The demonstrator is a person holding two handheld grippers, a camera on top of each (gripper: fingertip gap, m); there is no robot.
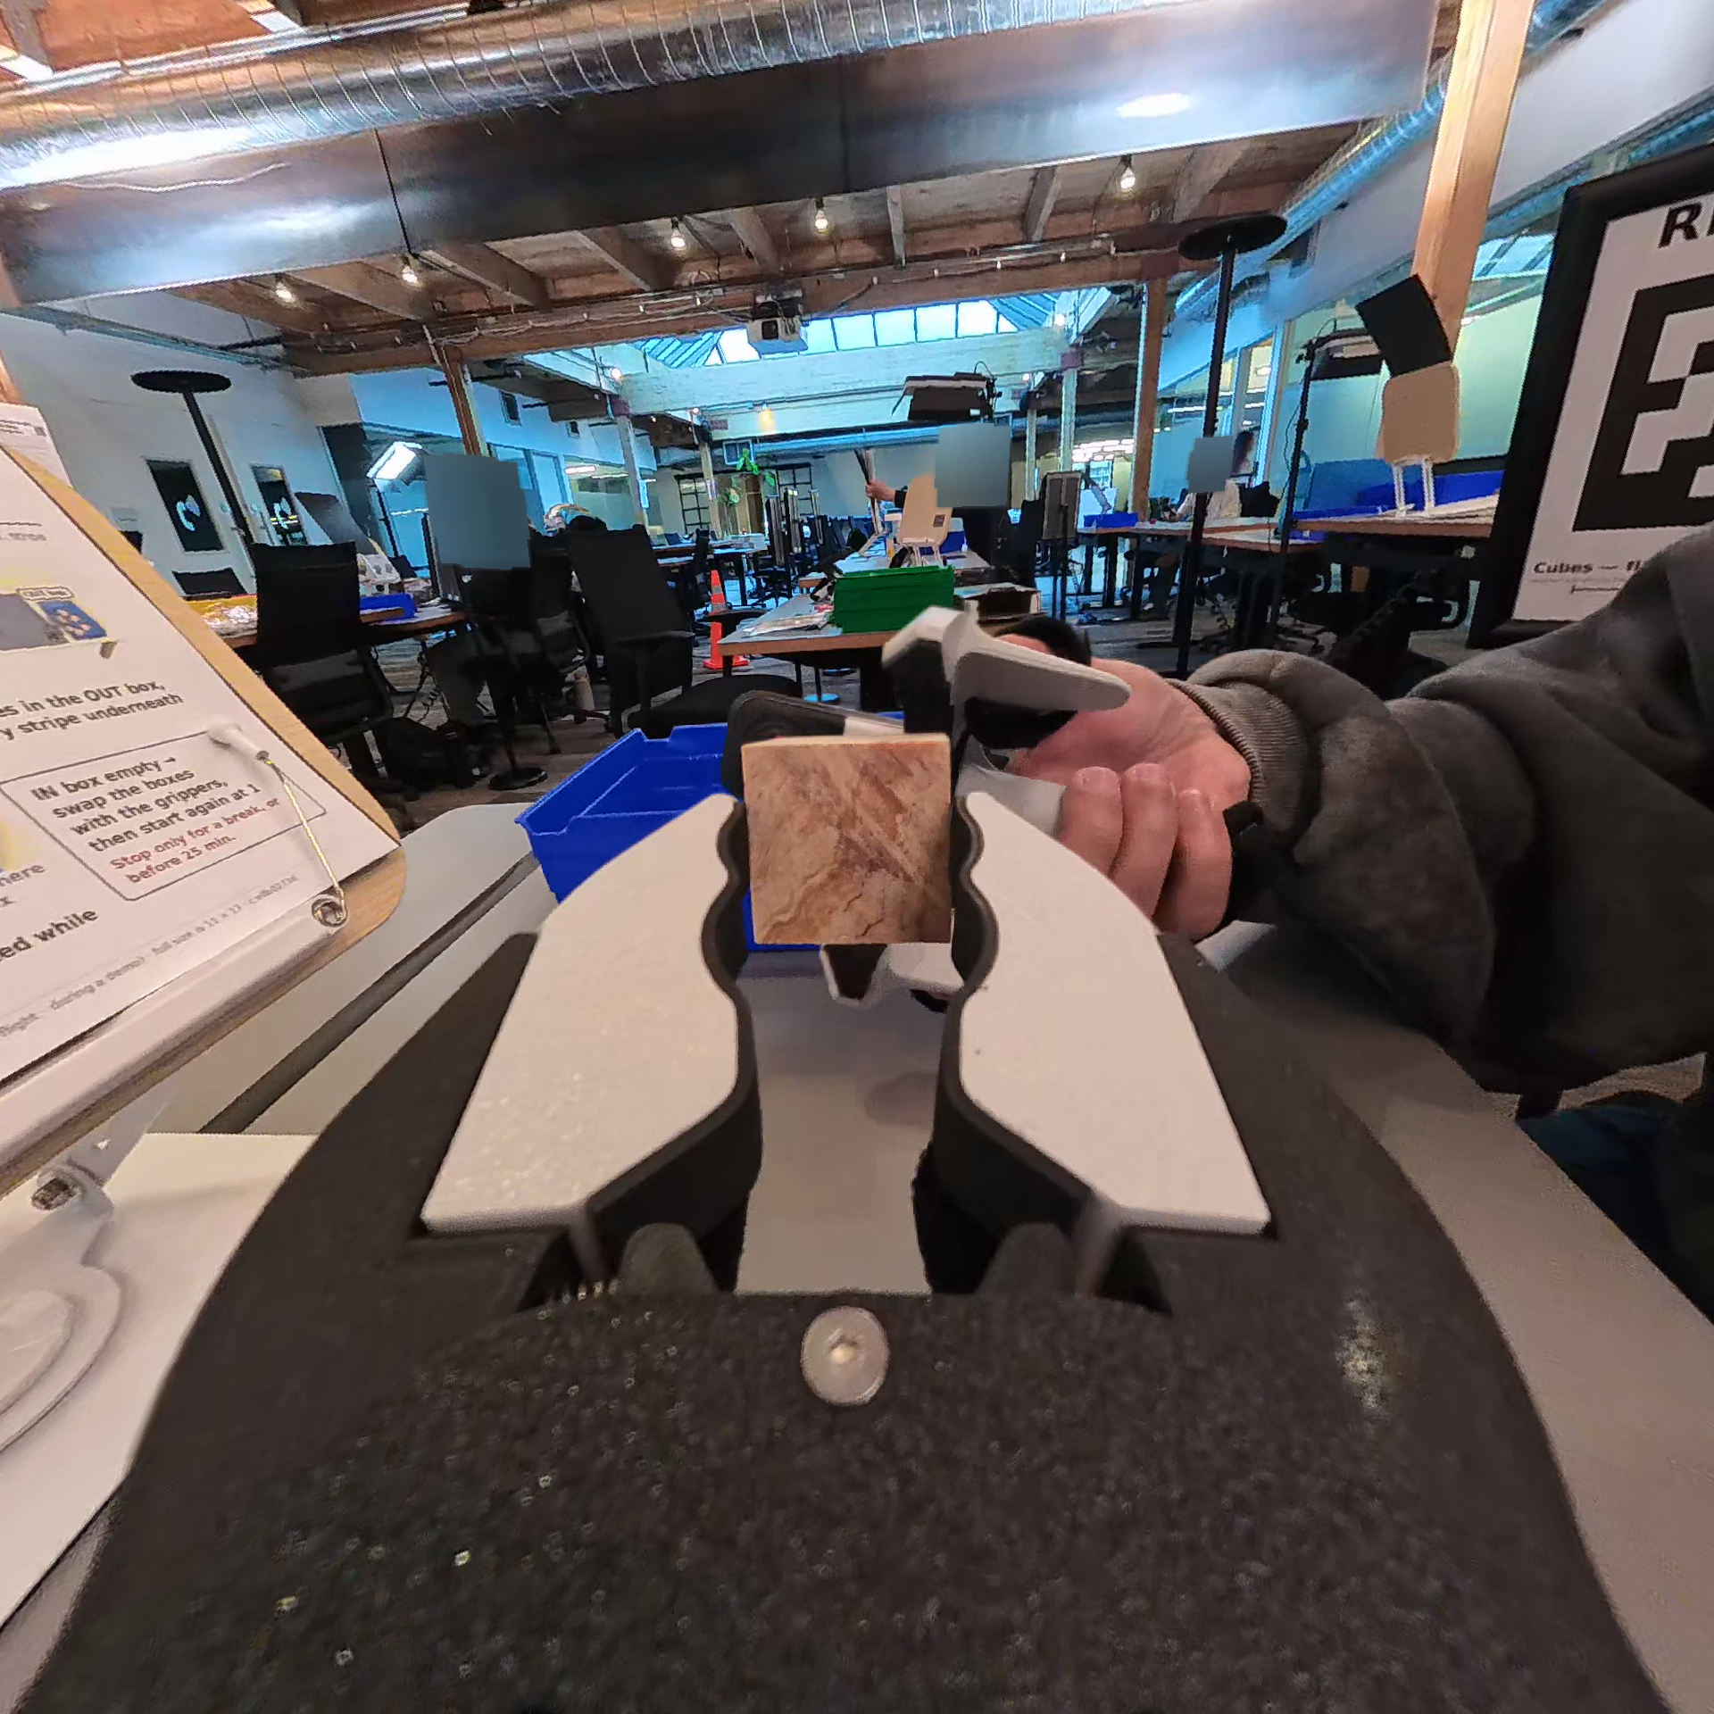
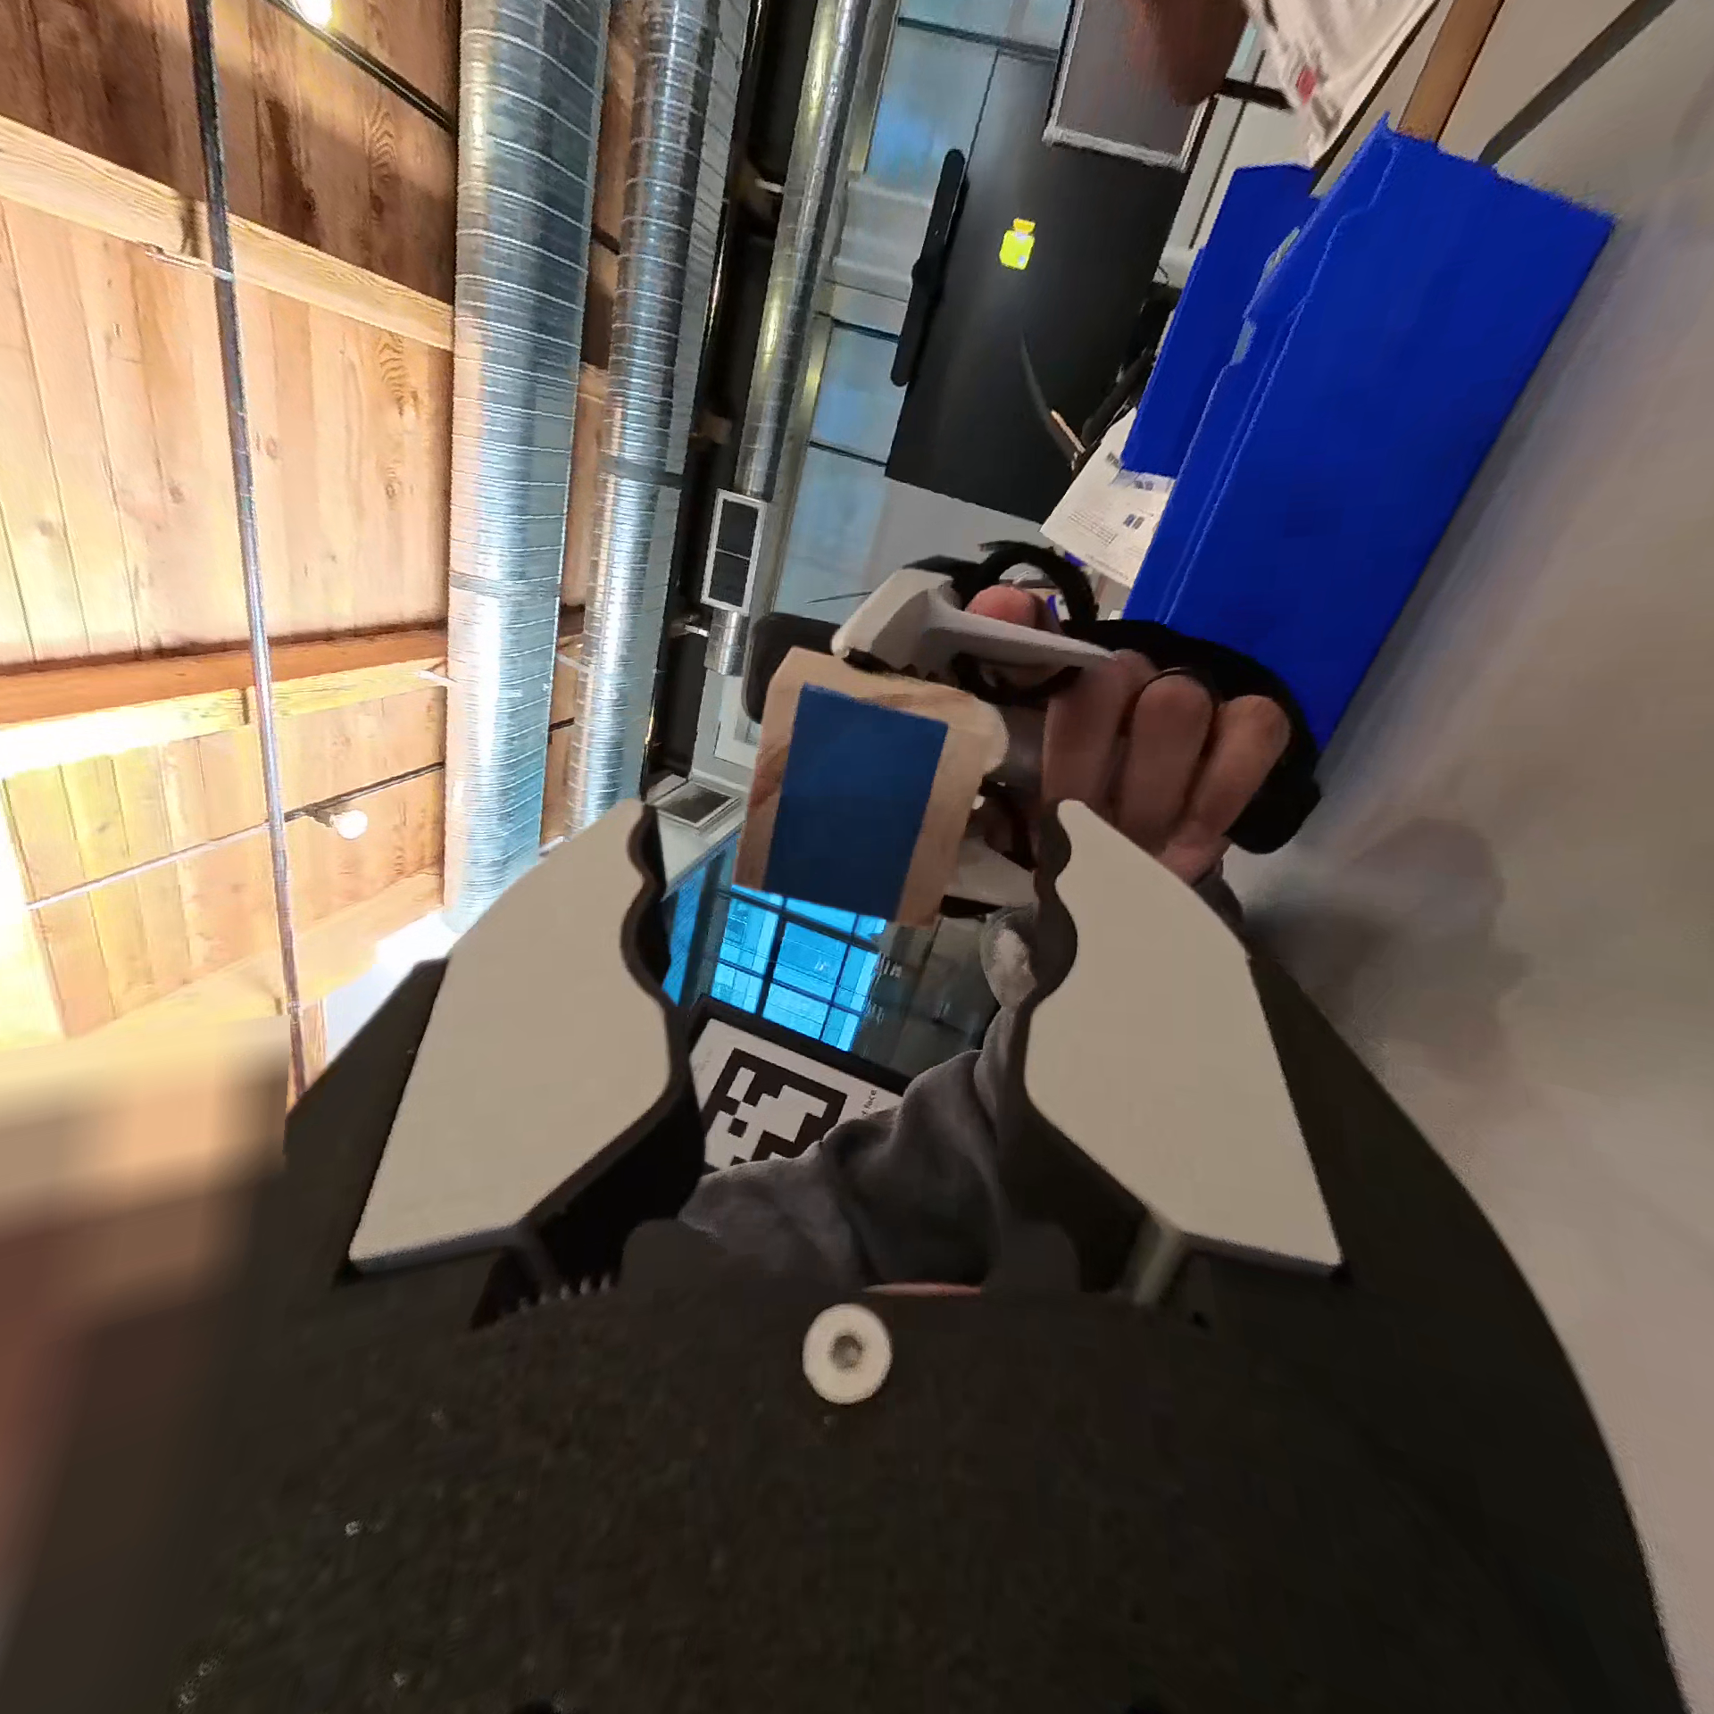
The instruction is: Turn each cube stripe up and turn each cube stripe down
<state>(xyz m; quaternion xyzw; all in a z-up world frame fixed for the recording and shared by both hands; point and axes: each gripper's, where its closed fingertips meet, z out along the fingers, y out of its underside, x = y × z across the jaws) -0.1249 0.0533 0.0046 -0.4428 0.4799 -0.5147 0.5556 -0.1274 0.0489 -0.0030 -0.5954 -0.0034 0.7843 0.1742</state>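
My left gripper (image 1: 849,821) is shut on a wooden cube (image 1: 849,835) and holds it in the air above the table. Only a plain wood-grain face shows in the left wrist view. In the right wrist view, which is rolled on its side, the same cube (image 2: 863,798) shows a wide blue stripe facing the camera. My right gripper (image 2: 858,821) is open, its fingertips on either side of the cube's near face and apart from it. A hand (image 1: 1141,788) holds the right gripper just behind the cube, and its fingertips are mostly hidden there.
A blue bin (image 1: 631,798) stands on the grey table (image 1: 835,1067) behind the cube; stacked blue bins (image 2: 1391,417) show in the right wrist view. An instruction sheet on a wooden stand (image 1: 139,742) is at the left. A black-and-white marker sign (image 1: 1632,371) is at the right.
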